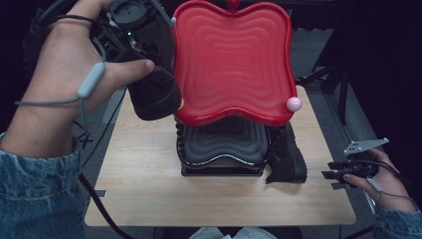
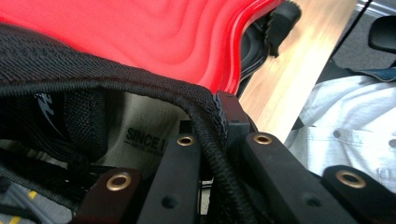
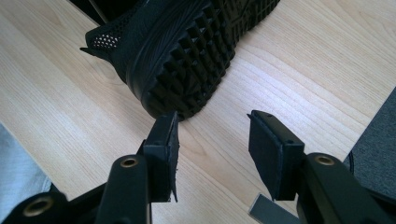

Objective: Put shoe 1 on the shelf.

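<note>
A: High view has the left claw (image 1: 149,59) lifted up at the top left, holding a black shoe (image 1: 154,97) in the air beside the tilted red tray (image 1: 229,59). Where's the grip?

B: Left gripper view answers that: the jaws are closed on the shoe's collar (image 2: 140,86), with the woven rim and a round lace (image 2: 210,135) pinched between them. The beige lining with printed lettering (image 2: 140,137) sits just behind.

A: Will that hold?

B: I'd judge so. It looks like a light fabric trainer, so the weight is no worry. But the collar is soft and will fold, which lets the shoe hang and swing from the pinch. Fabric isn't slippery, and nothing here is fragile.

A: And the second shoe (image 1: 287,157)?

B: On the desk (image 1: 149,189), tipped against the right side of the dark rack (image 1: 224,149) under the tray. Right gripper view shows its lugged sole (image 3: 196,56) facing the right claw (image 3: 212,135), whose jaws stand apart with nothing between them, just short of the heel.

A: Best hold there?

B: The sole is stiff, grippy rubber, probably too thick to span. I'd go for the mesh upper (image 3: 109,39) or the collar rim again.
</note>
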{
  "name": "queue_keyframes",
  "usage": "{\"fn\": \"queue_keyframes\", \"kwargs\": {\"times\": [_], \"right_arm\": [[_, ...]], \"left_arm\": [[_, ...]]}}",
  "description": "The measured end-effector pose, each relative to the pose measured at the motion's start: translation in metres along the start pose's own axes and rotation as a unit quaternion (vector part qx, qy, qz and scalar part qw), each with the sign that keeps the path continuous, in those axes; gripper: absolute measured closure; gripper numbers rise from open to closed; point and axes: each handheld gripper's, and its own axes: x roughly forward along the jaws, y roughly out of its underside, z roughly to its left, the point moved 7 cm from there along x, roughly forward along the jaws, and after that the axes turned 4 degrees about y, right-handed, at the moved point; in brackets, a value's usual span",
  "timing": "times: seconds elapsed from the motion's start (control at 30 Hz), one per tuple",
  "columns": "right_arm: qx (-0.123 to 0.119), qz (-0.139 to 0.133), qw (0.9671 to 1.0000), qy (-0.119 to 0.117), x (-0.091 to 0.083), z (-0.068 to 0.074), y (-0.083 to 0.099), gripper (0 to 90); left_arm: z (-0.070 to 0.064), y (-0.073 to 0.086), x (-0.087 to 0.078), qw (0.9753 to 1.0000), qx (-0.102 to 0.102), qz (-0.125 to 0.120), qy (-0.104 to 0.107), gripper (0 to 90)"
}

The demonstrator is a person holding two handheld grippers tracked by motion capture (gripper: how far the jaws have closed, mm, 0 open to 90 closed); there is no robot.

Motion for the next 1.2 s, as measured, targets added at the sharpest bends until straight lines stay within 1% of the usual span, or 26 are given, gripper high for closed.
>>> {"fn": "queue_keyframes", "kwargs": {"times": [0.03, 0.07, 0.13, 0.17, 0.2, 0.27, 0.3, 0.33, 0.4, 0.43, 0.47, 0.53, 0.57, 0.6, 0.63, 0.7, 0.73, 0.8, 0.83, 1.0, 1.07, 1.17, 1.2], "right_arm": [[-0.001, 0.001, 1.0, 0.0, 0.0, 0.0, 0.0, 53.2], [0.001, 0.002, 1.0, -0.001, 0.0, 0.0, 0.0, 53.2], [-0.001, 0.003, 1.0, -0.001, 0.001, 0.001, 0.001, 53.3], [-0.003, 0.003, 1.0, -0.002, 0.001, 0.001, 0.001, 53.2], [-0.003, 0.003, 1.0, -0.002, 0.001, 0.001, 0.001, 53.2], [-0.003, 0.003, 1.0, -0.004, 0.001, 0.002, 0.001, 53.2], [-0.003, 0.005, 1.0, -0.004, 0.001, 0.002, 0.001, 53.2], [-0.003, 0.004, 1.0, -0.005, 0.002, 0.002, 0.0, 53.2], [-0.002, 0.006, 1.0, -0.007, 0.003, 0.003, 0.001, 53.2], [-0.005, 0.008, 0.9999, -0.007, 0.003, 0.002, 0.001, 53.2], [-0.002, 0.007, 0.9999, -0.008, 0.004, 0.003, 0.001, 53.2], [-0.005, 0.01, 0.9999, -0.008, 0.005, 0.003, 0.001, 53.2], [-0.005, 0.01, 0.9999, -0.009, 0.005, 0.003, 0.001, 53.2], [-0.005, 0.009, 0.9999, -0.01, 0.005, 0.003, 0.002, 53.2], [-0.005, 0.009, 0.9999, -0.011, 0.005, 0.003, 0.002, 53.0], [-0.004, 0.012, 0.9998, -0.013, 0.005, 0.003, 0.004, 52.4], [-0.007, 0.015, 0.9998, -0.013, 0.005, 0.003, 0.004, 52.3], [-0.007, 0.014, 0.9998, -0.014, 0.006, 0.003, 0.005, 52.4], [-0.006, 0.014, 0.9998, -0.015, 0.006, 0.003, 0.005, 52.4], [-0.007, 0.015, 0.9997, -0.016, 0.007, 0.003, 0.005, 52.4], [-0.008, 0.018, 0.9997, -0.016, 0.008, 0.004, 0.006, 52.4], [-0.01, 0.021, 0.9995, -0.018, 0.009, 0.005, 0.006, 52.4], [-0.009, 0.025, 0.9994, -0.019, 0.009, 0.006, 0.006, 52.4]], "left_arm": [[0.0, -0.002, -0.001, 1.0, 0.007, -0.001, 0.003, 87.4], [-0.001, -0.003, -0.002, 1.0, 0.009, -0.003, 0.0, 87.3], [0.0, -0.007, -0.003, 0.9998, 0.016, -0.001, -0.009, 87.4], [0.0, -0.009, -0.003, 0.9998, 0.015, -0.001, -0.015, 87.5], [0.0, -0.009, -0.003, 0.9998, 0.015, -0.001, -0.015, 87.5], [0.002, -0.015, -0.001, 0.9997, 0.022, -0.004, -0.011, 87.6], [0.002, -0.018, 0.0, 0.9998, 0.019, -0.009, -0.005, 87.6], [0.002, -0.021, 0.002, 0.9997, 0.021, -0.011, -0.002, 87.6], [0.003, -0.028, 0.006, 0.9995, 0.029, -0.01, -0.004, 87.6], [0.002, -0.031, 0.008, 0.9995, 0.03, -0.009, -0.006, 87.6], [0.001, -0.035, 0.01, 0.9994, 0.032, -0.011, -0.007, 87.5], [0.002, -0.043, 0.014, 0.9989, 0.047, -0.008, -0.005, 87.6], [0.001, -0.046, 0.017, 0.9988, 0.048, -0.009, -0.005, 87.5], [0.001, -0.051, 0.02, 0.9987, 0.051, -0.009, -0.007, 87.4], [0.003, -0.055, 0.022, 0.9981, 0.061, -0.009, -0.008, 87.3], [0.004, -0.064, 0.029, 0.9974, 0.069, -0.01, -0.016, 87.3], [0.004, -0.064, 0.029, 0.9974, 0.069, -0.01, -0.016, 87.4], [0.005, -0.071, 0.034, 0.9967, 0.077, -0.014, -0.021, 87.5], [0.004, -0.074, 0.035, 0.9965, 0.078, -0.021, -0.019, 87.5], [0.0, -0.083, 0.046, 0.9955, 0.092, -0.021, -0.007, 87.3], [-0.002, -0.086, 0.051, 0.9948, 0.1, -0.014, -0.012, 87.3], [-0.008, -0.091, 0.057, 0.9926, 0.121, -0.01, -0.003, 86.9], [-0.009, -0.092, 0.06, 0.9924, 0.122, -0.007, 0.001, 86.7]]}}
